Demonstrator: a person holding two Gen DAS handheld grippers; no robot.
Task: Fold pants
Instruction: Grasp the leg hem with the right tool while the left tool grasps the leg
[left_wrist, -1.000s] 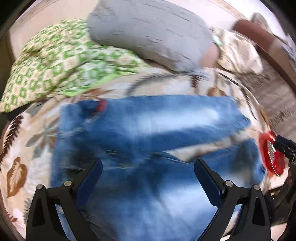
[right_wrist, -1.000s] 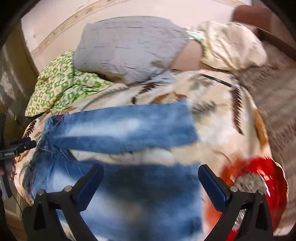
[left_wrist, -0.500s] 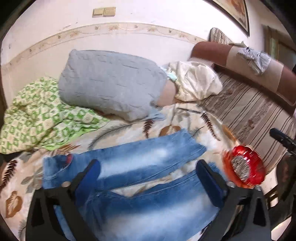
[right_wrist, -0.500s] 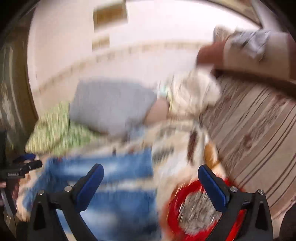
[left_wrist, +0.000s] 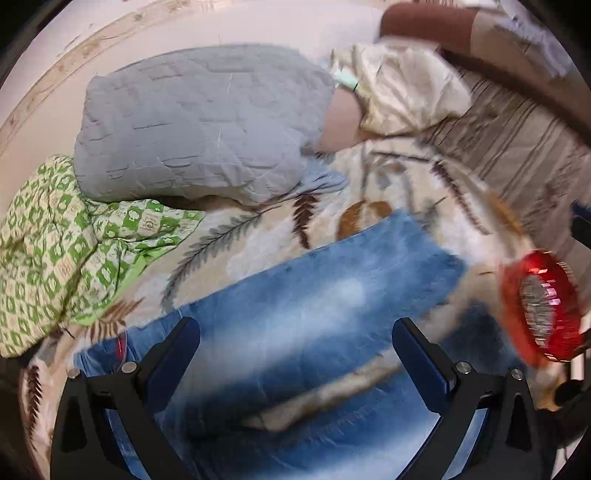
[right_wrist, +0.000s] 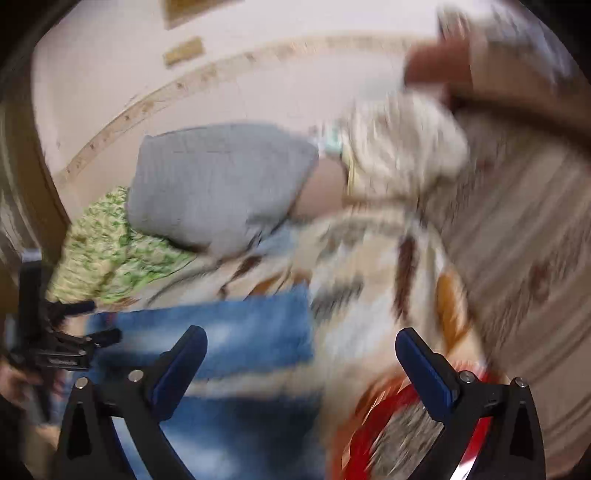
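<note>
Although both views are smeared by motion, 2 grippers can be made out nearest the lens: the left gripper (left_wrist: 295, 354) and the right gripper (right_wrist: 301, 363), each with its 2 blue-padded fingers spread wide and nothing held between them. Just beyond the fingertips 1 pair of jeans (left_wrist: 317, 295) is seen, laid flat on the leaf-printed bedspread (left_wrist: 258, 236), with 2 legs stretched side by side toward the right and a strip of bedspread showing between them. The waistband is judged to lie at the left, where a red tag (left_wrist: 120, 345) shows by the left finger. Denim of this kind is expected to be fairly heavy, limp but thick, and not slippery or fragile; it is likely to drag on the bedspread and sag if lifted by 1 point. A hold is best taken on doubled cloth, at the hem corner of a leg and at the waistband edge, so that 1 leg can be carried over the other.

At the right edge of the bed 1 red foil-wrapped object (left_wrist: 541, 306) is lying close to the hems, and what it is cannot be told. Farther back 1 green patterned blanket (left_wrist: 62, 251), 1 grey quilted pillow (left_wrist: 199, 125) and 1 cream cloth bundle (left_wrist: 406, 88) are piled by the wall, with 1 striped sofa (left_wrist: 524, 147) beyond.
</note>
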